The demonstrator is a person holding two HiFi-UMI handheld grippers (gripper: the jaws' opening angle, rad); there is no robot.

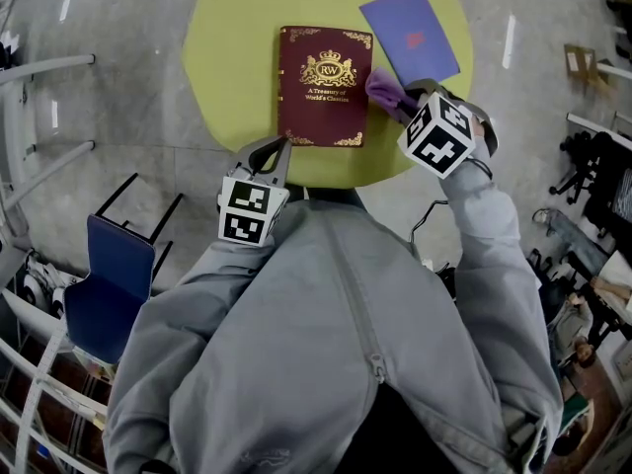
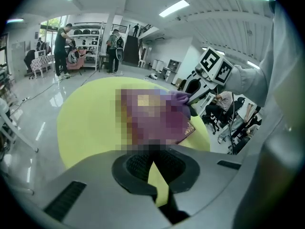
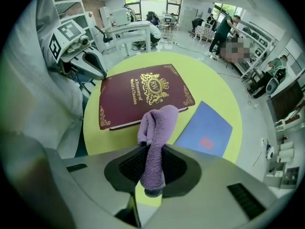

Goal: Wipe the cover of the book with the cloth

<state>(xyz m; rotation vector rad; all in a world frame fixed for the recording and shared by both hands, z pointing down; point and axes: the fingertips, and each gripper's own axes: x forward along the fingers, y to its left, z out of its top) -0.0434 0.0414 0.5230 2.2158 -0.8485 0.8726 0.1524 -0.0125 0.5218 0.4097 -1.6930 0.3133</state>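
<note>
A dark red book (image 1: 324, 85) with gold print lies closed on the round yellow table (image 1: 232, 57). My right gripper (image 1: 407, 105) hovers just off the book's right edge, shut on a folded purple cloth (image 1: 383, 91). In the right gripper view the cloth (image 3: 157, 123) sticks out of the right gripper (image 3: 153, 156) and its tip hangs over the book's (image 3: 138, 92) near edge. My left gripper (image 1: 279, 151) is at the book's near left corner by the table's rim, shut with nothing in it. A mosaic patch hides most of the book in the left gripper view, where the left gripper (image 2: 153, 159) points at it.
A blue booklet (image 1: 410, 34) lies on the table right of the book, behind the cloth. A blue chair (image 1: 114, 275) and white rails (image 1: 44, 156) stand at the left on the floor. People and desks fill the room's far side (image 2: 64, 44).
</note>
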